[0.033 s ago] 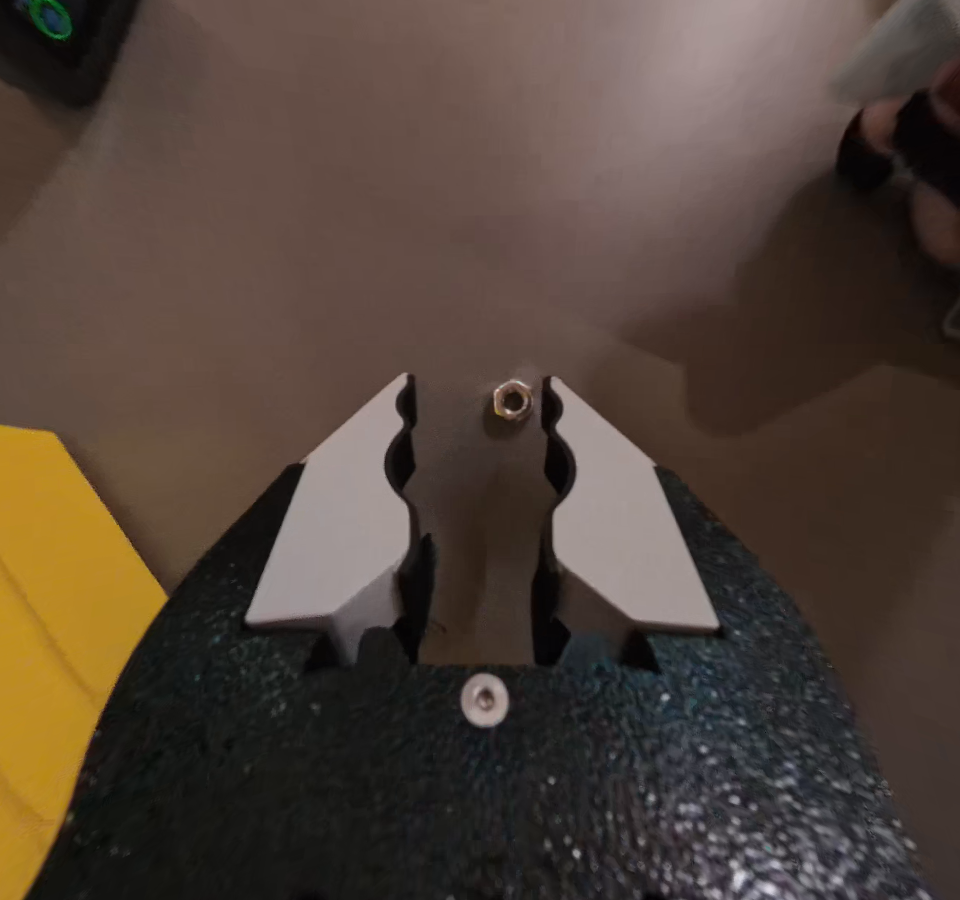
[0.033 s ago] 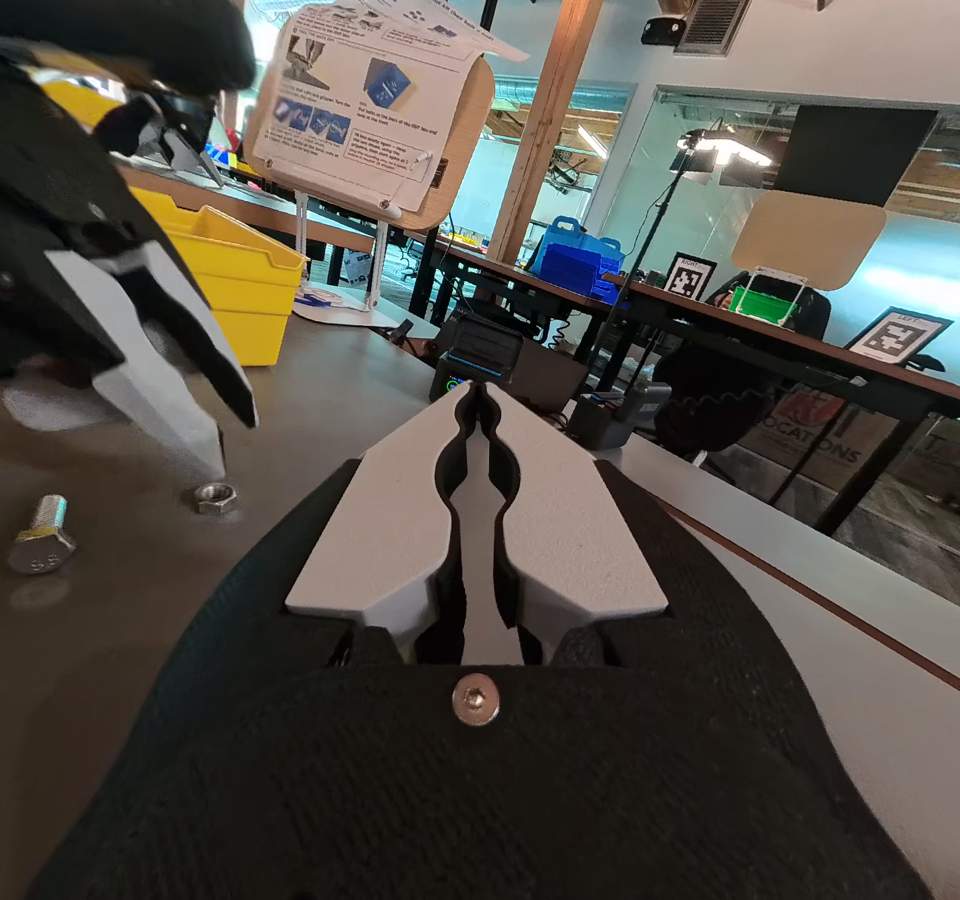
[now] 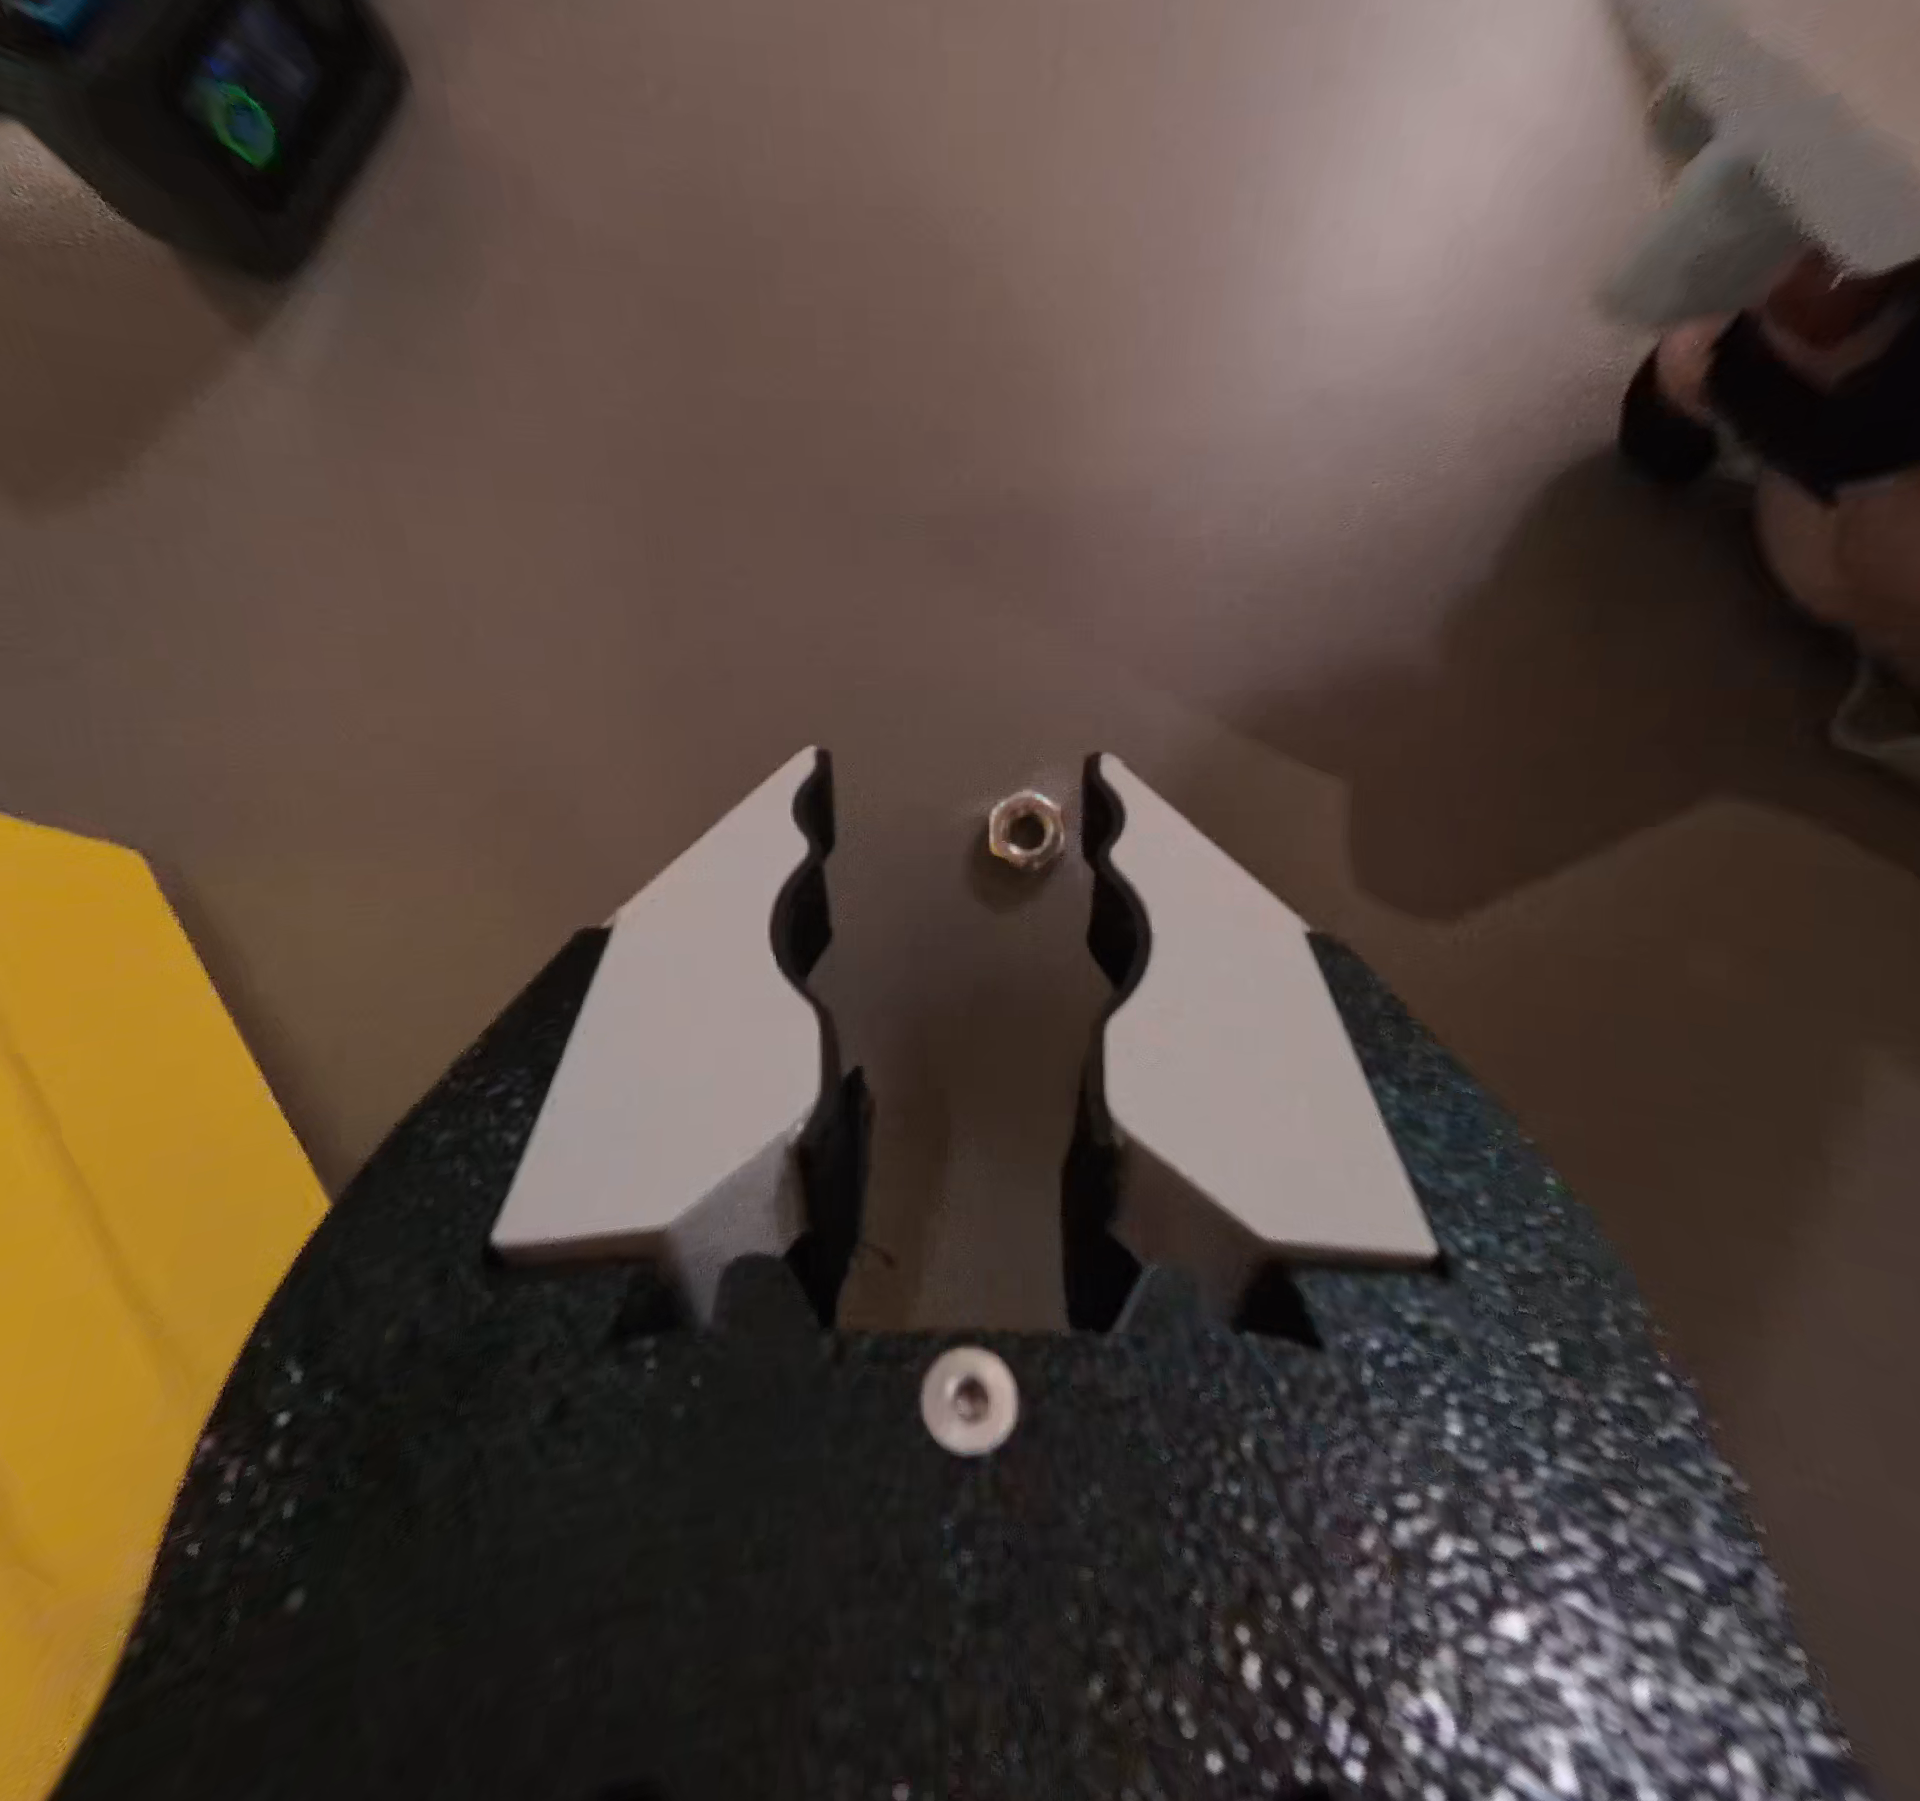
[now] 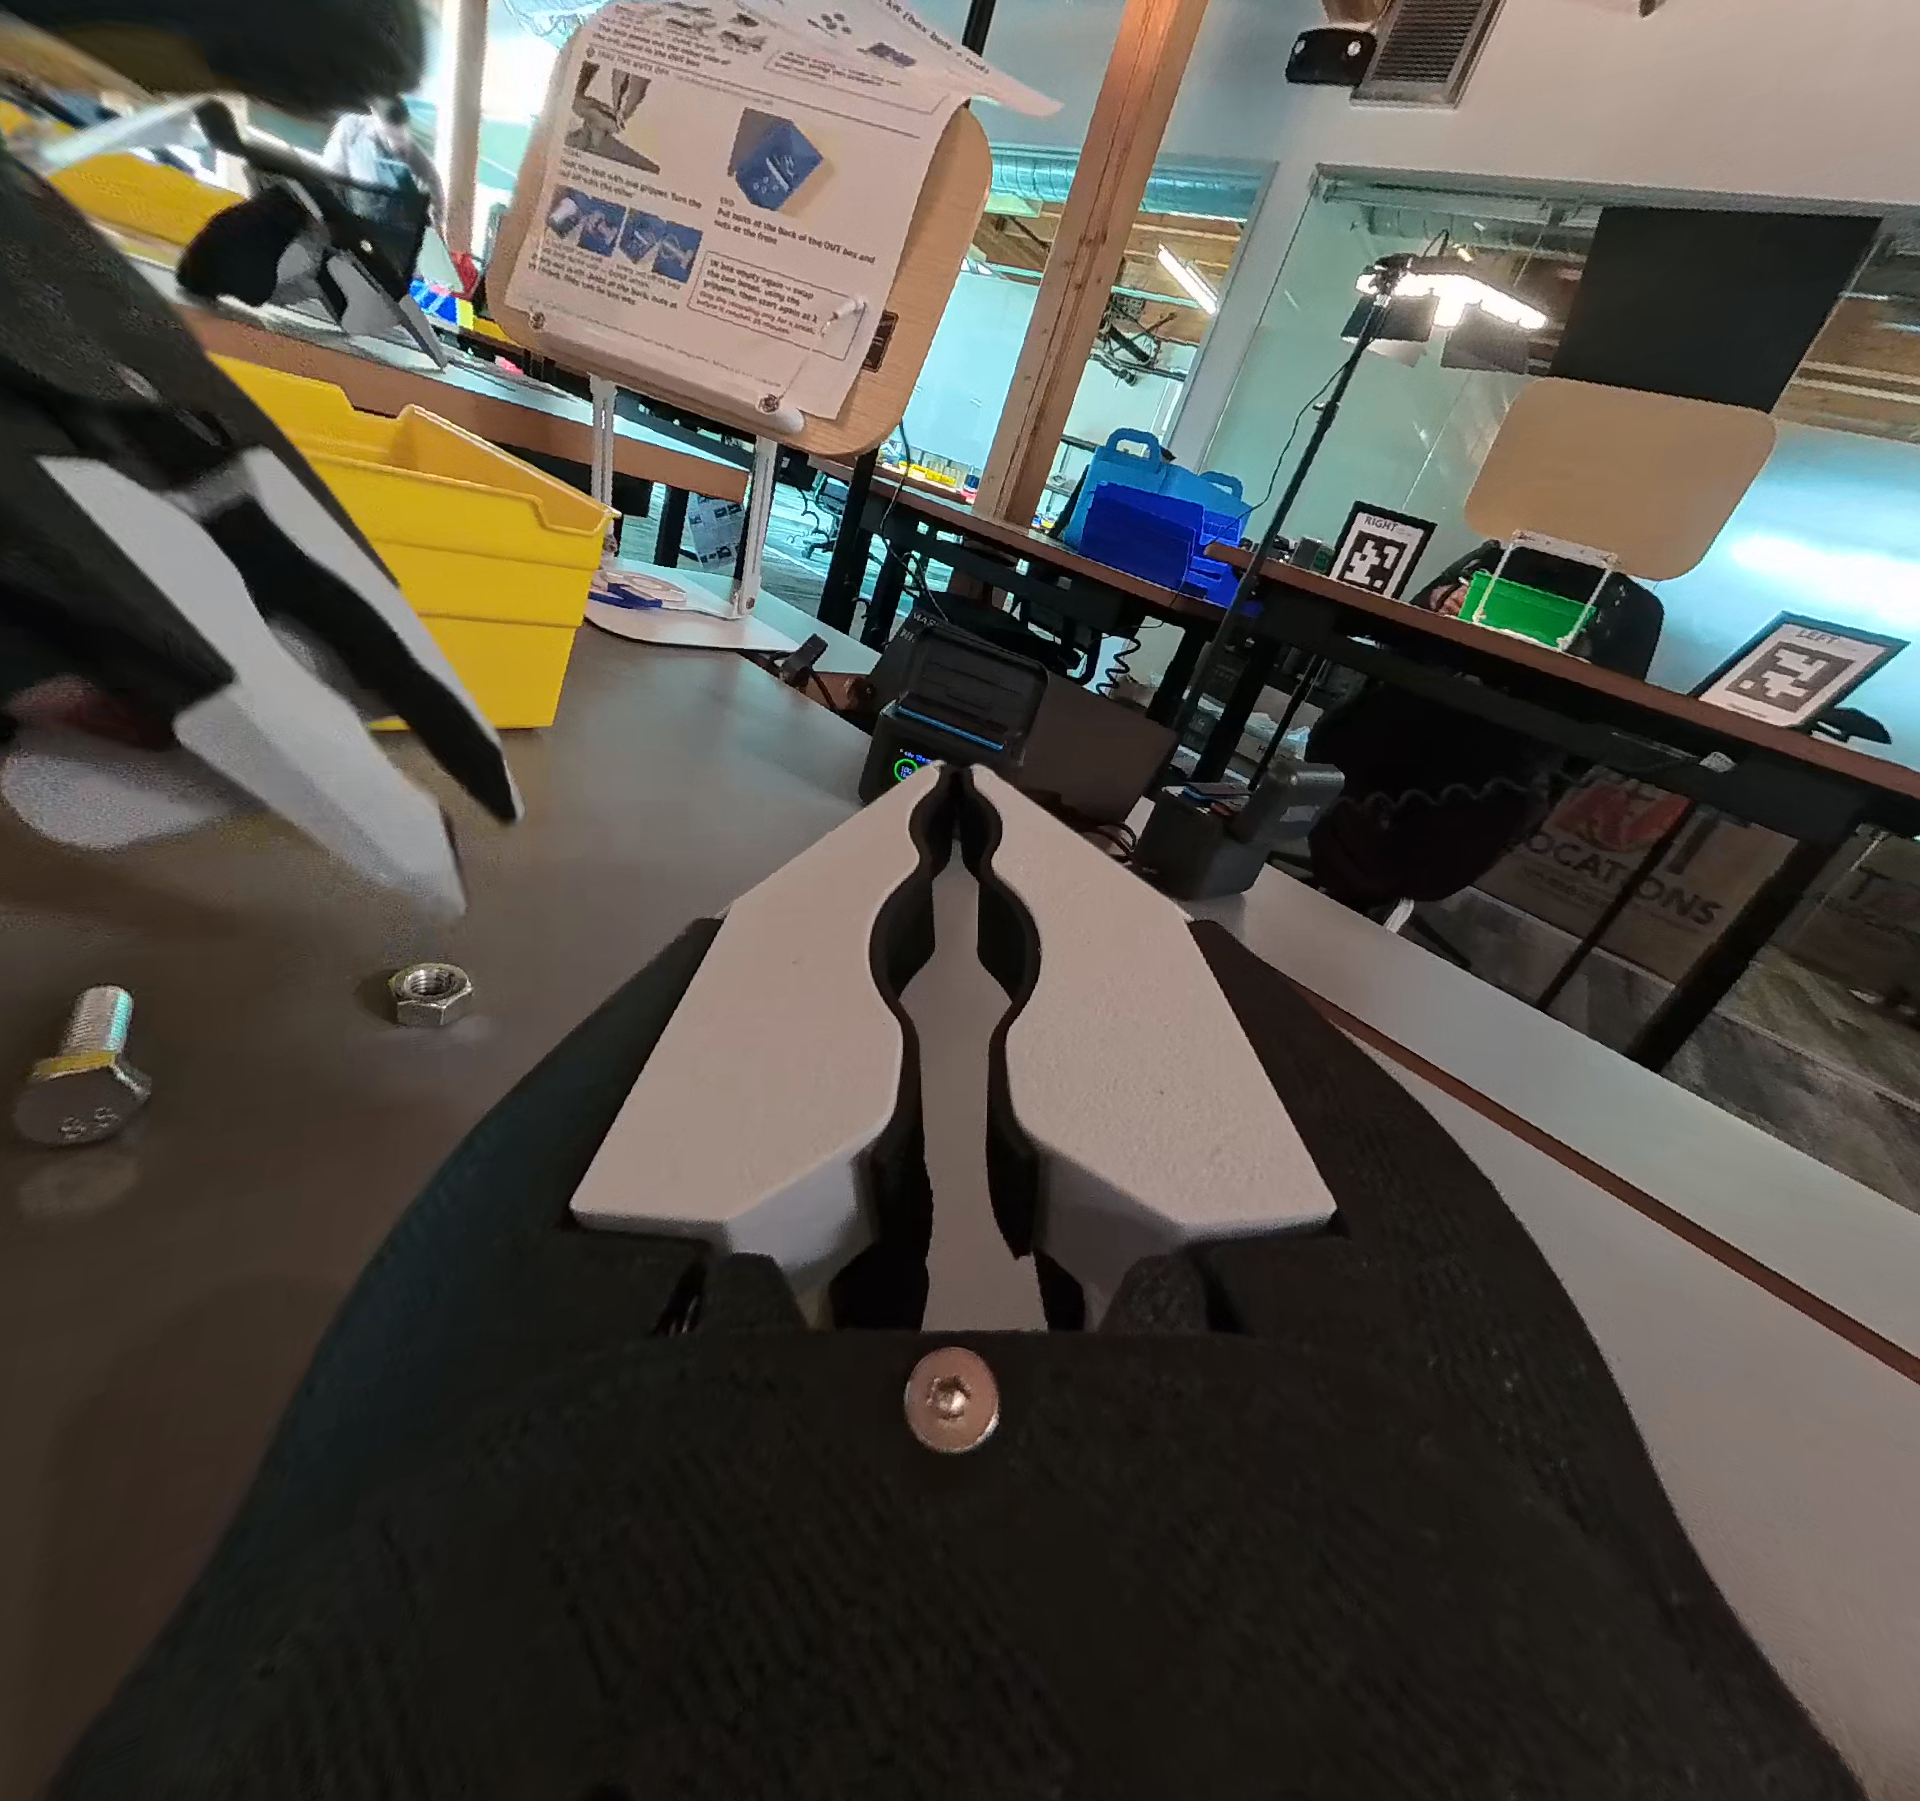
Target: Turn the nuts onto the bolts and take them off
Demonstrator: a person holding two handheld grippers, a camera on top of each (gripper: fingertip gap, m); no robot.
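Observation:
A small steel hex nut (image 3: 1023, 829) lies flat on the brown table (image 3: 935, 349). My left gripper (image 3: 956, 759) is open and empty, and the nut sits between its fingertips, nearer the right one. In the right wrist view the left gripper (image 4: 478, 858) hangs tilted just above the nut (image 4: 429, 993), not touching it. A steel bolt (image 4: 78, 1076) lies on its side left of the nut. My right gripper (image 4: 951, 777) is shut and empty, to the right of the nut and raised over the table.
A yellow bin (image 4: 468, 556) stands behind the left gripper and also shows at the left edge of the left wrist view (image 3: 104, 1180). A black device with a green ring (image 3: 244, 115) and a sheet on a stand (image 4: 727, 224) sit farther back. A blurred hand (image 3: 1787, 421) is at upper right. The left gripper's tips are roughly 15 cm from the right gripper's. The left tips stand about 6 cm off the steel bolt (image 4: 78, 1076).
The left wrist view has shifted slightly: the black device now appears lower and further right. The nut, bolt and right gripper have not moved.

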